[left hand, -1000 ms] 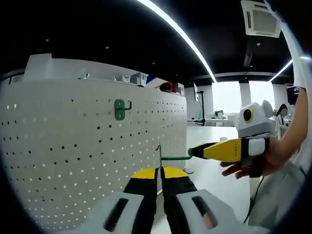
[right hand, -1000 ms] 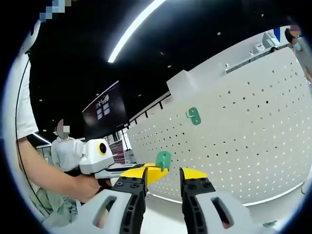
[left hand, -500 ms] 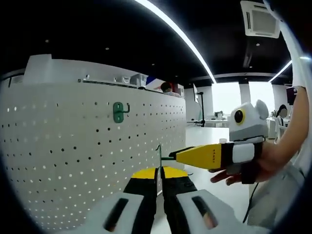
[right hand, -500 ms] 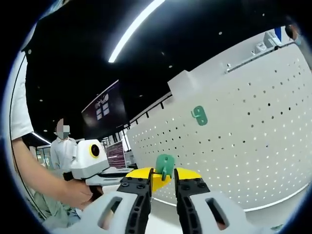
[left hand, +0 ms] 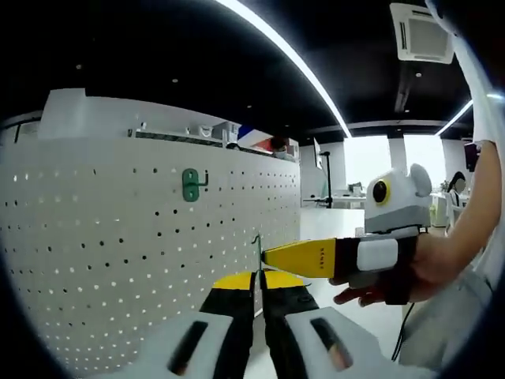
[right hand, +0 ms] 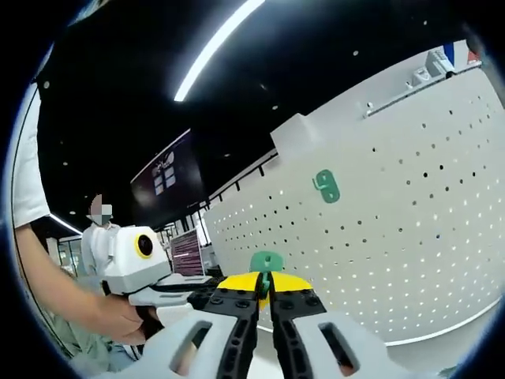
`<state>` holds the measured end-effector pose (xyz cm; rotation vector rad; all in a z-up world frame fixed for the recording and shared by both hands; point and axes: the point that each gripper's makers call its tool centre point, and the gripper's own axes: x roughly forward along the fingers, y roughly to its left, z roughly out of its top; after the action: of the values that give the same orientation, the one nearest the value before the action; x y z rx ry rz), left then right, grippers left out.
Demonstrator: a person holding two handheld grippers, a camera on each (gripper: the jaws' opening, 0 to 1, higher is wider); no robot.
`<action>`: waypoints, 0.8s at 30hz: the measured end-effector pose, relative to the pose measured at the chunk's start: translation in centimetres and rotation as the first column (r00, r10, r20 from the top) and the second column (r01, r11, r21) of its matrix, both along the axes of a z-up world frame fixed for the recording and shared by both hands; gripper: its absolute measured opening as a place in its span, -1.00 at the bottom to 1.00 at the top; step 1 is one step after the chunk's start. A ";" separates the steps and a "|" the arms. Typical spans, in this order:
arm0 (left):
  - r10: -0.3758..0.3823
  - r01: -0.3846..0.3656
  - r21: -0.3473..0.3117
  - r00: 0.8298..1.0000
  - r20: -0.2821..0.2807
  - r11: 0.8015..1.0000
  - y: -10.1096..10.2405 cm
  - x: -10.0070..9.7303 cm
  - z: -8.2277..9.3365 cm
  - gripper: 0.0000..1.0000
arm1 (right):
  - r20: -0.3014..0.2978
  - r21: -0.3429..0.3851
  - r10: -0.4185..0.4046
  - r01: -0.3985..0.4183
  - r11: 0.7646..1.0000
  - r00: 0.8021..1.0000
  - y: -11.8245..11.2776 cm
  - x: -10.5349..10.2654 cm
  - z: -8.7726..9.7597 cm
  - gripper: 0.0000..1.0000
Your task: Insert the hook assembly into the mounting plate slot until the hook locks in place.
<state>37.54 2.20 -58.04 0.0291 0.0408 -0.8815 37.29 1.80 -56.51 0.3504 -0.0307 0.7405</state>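
The green hook assembly [right hand: 267, 262] is held off the white pegboard mounting plate [left hand: 118, 253], not yet in any slot, so the insertion itself is all still to do. The left claw [left hand: 257, 278] has its jaws together on the hook's thin edge, and the right claw [right hand: 265, 294] looks closed on the same piece from the other side, so both seem to be clamped on it in mid-air just beside the board. A second green hook [left hand: 190, 184] already sits mounted higher on the plate. Faint lettering on the right claw's yellow jaw is too small to read
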 end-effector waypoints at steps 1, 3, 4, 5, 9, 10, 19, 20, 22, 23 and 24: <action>0.001 -0.001 0.000 1.000 -0.003 1.000 0.0 0.0 0.0 -0.96 | -0.003 -0.003 0.000 0.000 1.000 1.000 0.0 0.0 -0.1 -0.95; 0.002 -0.002 0.000 1.000 -0.002 1.000 0.1 0.0 0.0 -0.96 | -0.004 -0.002 -0.001 0.001 1.000 1.000 0.0 0.0 -0.1 -0.95; 0.004 -0.004 0.001 1.000 0.000 1.000 0.1 0.0 0.0 -0.96 | -0.007 0.001 -0.004 0.004 1.000 1.000 0.0 0.0 -0.1 -0.95; 0.004 -0.004 0.000 1.000 0.001 1.000 0.1 0.0 0.1 -0.96 | -0.009 0.005 -0.008 0.008 1.000 1.000 0.0 0.0 -0.1 -0.96; 0.007 -0.007 -0.001 1.000 0.003 1.000 0.1 0.0 0.0 -0.96 | -0.007 0.003 -0.016 0.016 1.000 1.000 0.0 0.0 0.0 -0.96; 0.007 -0.007 0.000 1.000 -0.001 1.000 0.1 -0.1 0.0 -0.96 | -0.009 0.000 -0.015 0.015 1.000 1.000 0.1 0.0 -0.1 -0.97; 0.009 -0.009 0.008 1.000 -0.008 1.000 0.1 -0.1 -0.2 -0.93 | -0.013 -0.013 -0.014 0.014 1.000 1.000 0.1 -0.1 -0.2 -0.99; 0.012 -0.012 0.012 1.000 -0.004 1.000 0.0 -0.1 -0.2 -0.93 | -0.015 -0.012 -0.011 0.011 1.000 1.000 0.1 -0.1 -0.2 -0.99; 0.015 -0.015 0.022 1.000 -0.001 1.000 0.0 -0.1 -0.3 -0.88 | -0.016 -0.021 -0.014 0.013 1.000 1.000 0.1 -0.1 -0.3 -0.99; 0.014 -0.014 0.024 1.000 -0.003 1.000 -0.1 -0.1 -0.4 -0.77 | -0.019 -0.017 -0.010 0.010 1.000 1.000 0.1 -0.1 -0.2 -0.99; 0.017 -0.016 0.030 1.000 -0.014 0.999 -0.1 0.0 -0.6 -0.62 | -0.018 -0.010 -0.010 0.010 1.000 1.000 0.0 -0.1 -0.1 -0.99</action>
<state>37.52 2.10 -58.68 0.0501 0.0669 -0.8647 37.19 1.78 -56.64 0.3476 -0.0115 0.7269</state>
